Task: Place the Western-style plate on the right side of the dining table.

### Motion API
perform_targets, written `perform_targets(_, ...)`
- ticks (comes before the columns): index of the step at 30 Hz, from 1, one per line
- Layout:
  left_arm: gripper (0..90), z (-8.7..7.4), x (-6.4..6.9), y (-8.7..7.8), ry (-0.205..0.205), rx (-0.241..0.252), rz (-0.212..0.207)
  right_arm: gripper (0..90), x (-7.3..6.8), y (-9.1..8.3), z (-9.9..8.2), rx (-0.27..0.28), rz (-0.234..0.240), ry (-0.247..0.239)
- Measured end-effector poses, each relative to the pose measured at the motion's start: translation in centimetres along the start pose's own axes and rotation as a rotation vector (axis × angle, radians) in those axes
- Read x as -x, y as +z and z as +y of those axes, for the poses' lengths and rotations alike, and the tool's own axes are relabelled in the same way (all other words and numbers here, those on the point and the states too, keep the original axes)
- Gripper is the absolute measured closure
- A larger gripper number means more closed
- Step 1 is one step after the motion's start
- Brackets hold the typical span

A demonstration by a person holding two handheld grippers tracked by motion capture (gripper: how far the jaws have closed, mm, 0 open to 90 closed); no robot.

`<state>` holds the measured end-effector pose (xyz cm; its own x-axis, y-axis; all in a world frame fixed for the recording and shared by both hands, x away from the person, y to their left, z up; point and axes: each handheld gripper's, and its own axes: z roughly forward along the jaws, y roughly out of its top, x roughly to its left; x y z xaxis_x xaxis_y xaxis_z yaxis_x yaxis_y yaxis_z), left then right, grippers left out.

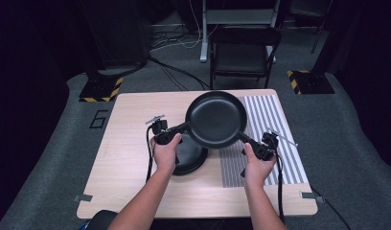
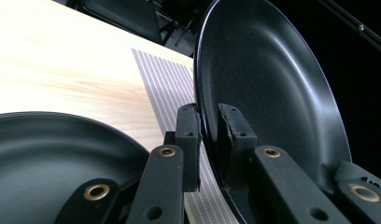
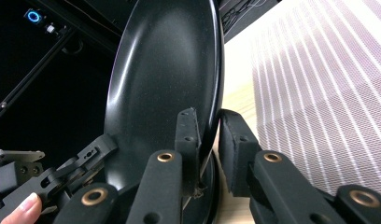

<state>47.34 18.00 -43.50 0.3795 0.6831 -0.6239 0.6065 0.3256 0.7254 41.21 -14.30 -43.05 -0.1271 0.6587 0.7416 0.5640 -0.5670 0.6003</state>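
Forearms are entering from the bottom of the high view, each hand carrying a gripper. Left gripper (image 1: 178,130) is clamping the left rim of the black pan (image 1: 216,119); right gripper (image 1: 247,140) is clamping the opposite rim. Both sets of jaws are pinching the thin edge. Pan is hanging level above the wooden table (image 1: 131,158), partly over the striped mat (image 1: 275,120). Stacked dark plates (image 1: 191,155) are lying below, by the left hand.

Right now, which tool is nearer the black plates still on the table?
Left. The left tool clamps the lifted plate just above the stack of plates; the right tool grips its opposite rim, over the striped mat.
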Motion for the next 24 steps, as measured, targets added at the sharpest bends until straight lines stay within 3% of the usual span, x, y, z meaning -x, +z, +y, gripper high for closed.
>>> perform_targets(11,79.7,-0.3,1.3,1.6,0.008,-0.023,-0.028,78.0,1.0,-1.7,0.5,0.021,-0.029,0.005)
perform_targets(24,80.0,-1.7,2.9,4.3,0.022,-0.072,-0.055,78.2,3.5,-3.9,0.6,0.056,-0.072,0.032)
